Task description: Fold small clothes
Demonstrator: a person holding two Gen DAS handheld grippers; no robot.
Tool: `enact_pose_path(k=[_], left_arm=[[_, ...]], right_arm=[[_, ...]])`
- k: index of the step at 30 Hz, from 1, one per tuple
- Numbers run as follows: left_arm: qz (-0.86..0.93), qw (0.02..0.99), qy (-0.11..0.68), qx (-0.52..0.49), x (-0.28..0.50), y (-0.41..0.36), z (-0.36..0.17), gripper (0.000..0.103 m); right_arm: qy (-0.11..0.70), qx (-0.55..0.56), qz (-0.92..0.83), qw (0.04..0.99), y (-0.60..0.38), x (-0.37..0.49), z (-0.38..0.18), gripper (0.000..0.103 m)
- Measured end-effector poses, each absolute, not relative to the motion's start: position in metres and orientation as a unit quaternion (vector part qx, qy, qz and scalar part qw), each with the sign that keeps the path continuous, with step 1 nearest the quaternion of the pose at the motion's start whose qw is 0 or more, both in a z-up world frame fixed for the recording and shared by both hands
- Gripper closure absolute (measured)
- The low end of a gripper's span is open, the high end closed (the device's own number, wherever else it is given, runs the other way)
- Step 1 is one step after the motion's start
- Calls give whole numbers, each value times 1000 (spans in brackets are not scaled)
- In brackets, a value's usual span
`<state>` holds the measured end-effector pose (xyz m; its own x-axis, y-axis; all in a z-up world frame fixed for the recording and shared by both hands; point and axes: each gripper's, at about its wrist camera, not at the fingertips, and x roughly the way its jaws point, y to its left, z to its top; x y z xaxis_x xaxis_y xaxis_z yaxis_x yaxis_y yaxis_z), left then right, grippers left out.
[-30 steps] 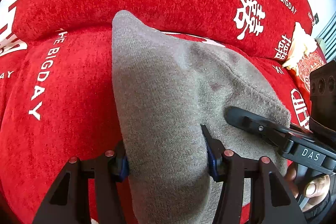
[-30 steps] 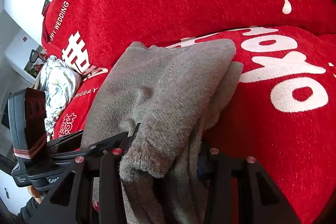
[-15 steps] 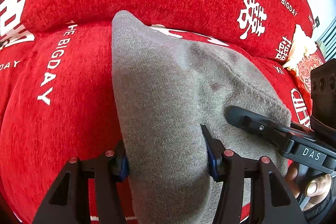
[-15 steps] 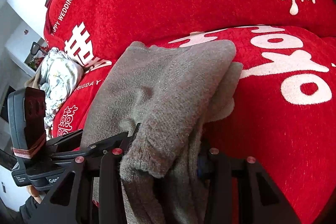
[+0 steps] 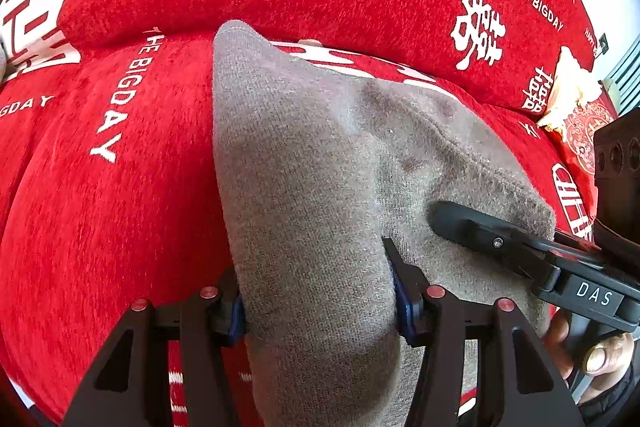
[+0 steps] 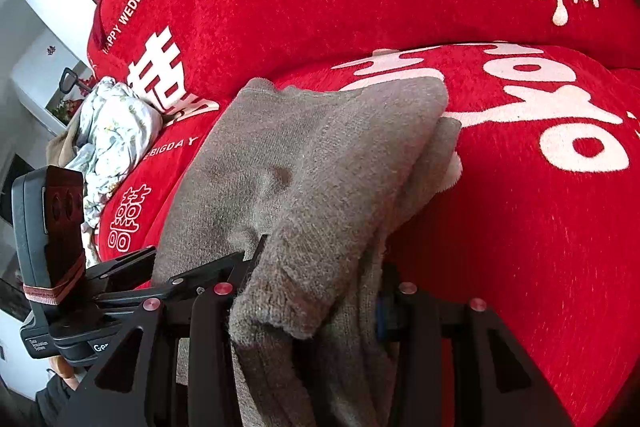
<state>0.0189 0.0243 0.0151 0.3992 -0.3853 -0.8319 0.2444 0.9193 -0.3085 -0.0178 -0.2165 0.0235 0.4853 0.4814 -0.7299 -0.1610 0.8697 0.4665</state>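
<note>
Two claws grip one grey garment (image 5: 320,187) over a red sofa (image 5: 100,227). At the left, the left claw (image 5: 320,301) is clamped on a bunched end of the knit, its blue pads pressing the cloth from both sides. The fabric runs up and away from it, its far corner resting on the seat cushion near the backrest. To the right, the right claw (image 6: 308,297) is clamped on the other near end, where several layers are stacked and a loose edge curls over between its fingers. From the right wrist view, the garment (image 6: 304,163) looks already doubled, with a lower layer sticking out beside the upper one. A pale patterned cloth (image 6: 116,123) lies bundled further along the sofa, well apart.

The step in hand seems to be carrying or laying down the folded piece. Next, both claws should probably lower the near ends together onto the seat, keeping the layers aligned, then let go without dragging the top layer off.
</note>
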Motion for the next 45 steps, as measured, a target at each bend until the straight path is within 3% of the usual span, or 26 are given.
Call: enact_pose_path(k=[45], left_arm=[[-185,851,488,-58,-60,39,24,46]], right_arm=[[439,148,185,867,-193,-95,32,59]])
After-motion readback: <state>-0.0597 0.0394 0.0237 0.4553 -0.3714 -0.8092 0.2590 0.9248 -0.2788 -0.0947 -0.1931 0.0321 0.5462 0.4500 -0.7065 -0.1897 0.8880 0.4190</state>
